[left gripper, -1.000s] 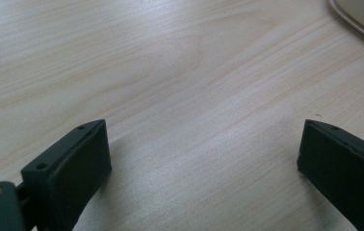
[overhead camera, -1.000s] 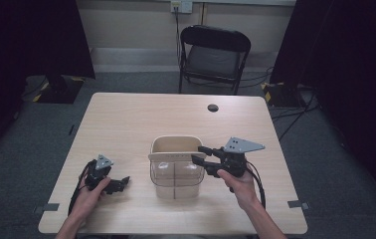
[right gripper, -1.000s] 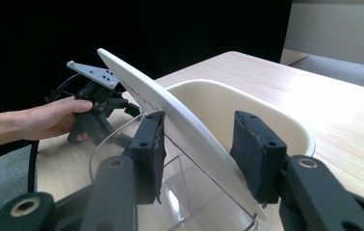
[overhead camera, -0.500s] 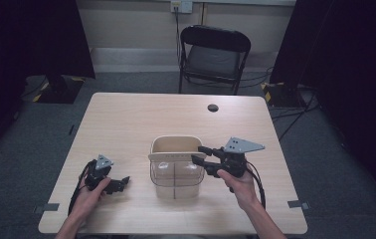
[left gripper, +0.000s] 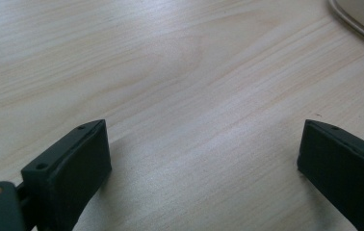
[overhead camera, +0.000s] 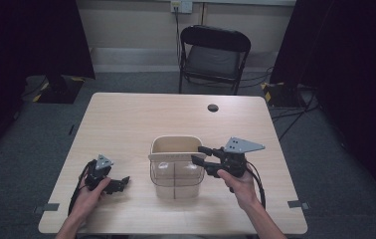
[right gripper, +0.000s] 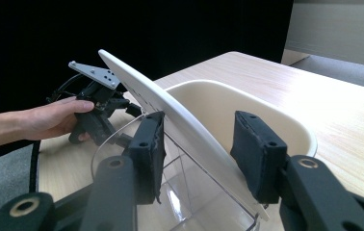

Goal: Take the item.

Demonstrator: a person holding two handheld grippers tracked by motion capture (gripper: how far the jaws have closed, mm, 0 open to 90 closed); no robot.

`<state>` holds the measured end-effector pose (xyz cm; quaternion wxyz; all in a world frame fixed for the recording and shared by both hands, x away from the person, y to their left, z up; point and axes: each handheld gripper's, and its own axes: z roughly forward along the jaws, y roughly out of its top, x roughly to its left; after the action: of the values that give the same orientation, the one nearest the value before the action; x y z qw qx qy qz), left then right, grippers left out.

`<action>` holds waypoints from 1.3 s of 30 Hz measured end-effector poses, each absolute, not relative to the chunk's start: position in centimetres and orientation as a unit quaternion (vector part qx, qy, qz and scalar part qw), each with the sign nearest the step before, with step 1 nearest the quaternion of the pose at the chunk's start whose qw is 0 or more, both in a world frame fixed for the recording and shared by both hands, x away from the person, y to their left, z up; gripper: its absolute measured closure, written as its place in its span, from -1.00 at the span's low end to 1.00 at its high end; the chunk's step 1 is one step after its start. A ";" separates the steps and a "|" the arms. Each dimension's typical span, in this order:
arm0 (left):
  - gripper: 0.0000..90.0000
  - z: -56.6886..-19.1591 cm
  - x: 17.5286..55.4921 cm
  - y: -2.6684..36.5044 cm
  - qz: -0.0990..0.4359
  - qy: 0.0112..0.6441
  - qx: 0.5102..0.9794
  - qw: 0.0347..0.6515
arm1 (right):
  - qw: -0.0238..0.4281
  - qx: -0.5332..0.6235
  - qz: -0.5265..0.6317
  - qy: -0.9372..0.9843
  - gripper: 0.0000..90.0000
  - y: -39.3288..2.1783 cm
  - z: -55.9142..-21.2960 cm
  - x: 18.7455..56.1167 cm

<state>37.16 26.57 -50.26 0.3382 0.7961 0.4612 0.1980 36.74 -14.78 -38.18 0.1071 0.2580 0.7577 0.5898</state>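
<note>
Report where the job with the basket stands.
Done: nothing evident; the basket stands upright on the table. In hand: the right tool straddles the basket's white handle, jaws open, not yet gripping. Left: closing, likely lifting. The left tool sits open over bare wood.

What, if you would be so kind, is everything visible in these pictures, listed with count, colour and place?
Table: one, light wood, centre of the high view.
Container: one, cream rim and handle band over a clear divided body, on the table's near middle.
Round cap: one, dark, far right part of the table.
Folding chair: one, black, behind the table.
Wall socket: one, pale, on the back wall.
Left gripper: one, black, low at the table's near left, jaws apart over bare wood.
Right gripper: one, black with a grey plate, jaws apart either side of the container's handle band.
Hands: two, one on each gripper.
</note>
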 end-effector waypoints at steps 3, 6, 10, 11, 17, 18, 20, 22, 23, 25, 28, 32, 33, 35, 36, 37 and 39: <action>-0.91 -50.3 37.2 26.6 0.198 0.461 0.796 0.338 | 0.107 0.258 0.590 0.758 0.23 -14.8 -38.2 36.7; -0.91 -50.3 37.2 26.6 0.198 0.461 0.797 0.338 | 0.107 0.258 0.590 0.757 0.23 -14.8 -38.2 36.7; -0.91 -50.3 37.2 26.6 0.198 0.461 0.796 0.338 | 0.108 0.256 0.590 0.758 0.23 -14.7 -38.2 36.8; -0.91 -50.3 37.2 26.6 0.198 0.461 0.796 0.338 | 0.108 0.256 0.590 0.758 0.23 -14.7 -38.2 36.8; -0.91 -50.2 37.2 26.6 0.198 0.460 0.797 0.337 | 0.108 0.255 0.590 0.759 0.24 -14.7 -38.1 36.8; -0.91 -50.3 37.2 26.6 0.198 0.461 0.797 0.337 | 0.109 0.256 0.589 0.759 0.23 -14.7 -38.1 36.8; -0.91 -50.3 37.2 26.6 0.198 0.460 0.797 0.338 | 0.109 0.256 0.589 0.758 0.23 -14.7 -38.1 36.8; -0.91 -50.2 37.2 26.6 0.198 0.461 0.797 0.337 | 0.110 0.256 0.590 0.758 0.23 -14.7 -38.1 36.7; -0.91 -50.2 37.2 26.6 0.198 0.461 0.797 0.337 | 0.110 0.256 0.590 0.758 0.23 -14.7 -38.1 36.7; -0.91 -50.3 37.2 26.6 0.198 0.461 0.797 0.338 | 0.110 0.256 0.590 0.758 0.23 -14.7 -38.1 36.7; -0.91 -50.3 37.2 26.6 0.198 0.461 0.797 0.337 | 0.110 0.257 0.588 0.759 0.23 -14.7 -38.1 36.8; -0.91 -50.3 37.2 26.6 0.198 0.460 0.797 0.338 | 0.110 0.257 0.588 0.759 0.23 -14.7 -38.1 36.7; -0.91 -50.3 37.2 26.6 0.198 0.461 0.797 0.338 | 0.110 0.257 0.588 0.759 0.23 -14.6 -38.0 36.7; -0.91 -50.3 37.2 26.6 0.198 0.461 0.797 0.338 | 0.110 0.257 0.588 0.759 0.23 -14.6 -38.1 36.8; -0.91 -50.3 37.2 26.6 0.198 0.461 0.797 0.338 | 0.110 0.257 0.589 0.759 0.23 -14.6 -38.1 36.8; -0.91 -50.3 37.2 26.6 0.198 0.461 0.796 0.338 | 0.109 0.257 0.588 0.759 0.22 -14.6 -38.1 36.8; -0.91 -50.2 37.2 26.6 0.198 0.461 0.797 0.337 | 0.109 0.256 0.590 0.758 0.22 -14.6 -38.1 36.8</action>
<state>37.16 26.59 -50.25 0.3368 0.7969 0.4606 0.1984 36.77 -14.56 -38.10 0.1093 0.2558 0.7581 0.5899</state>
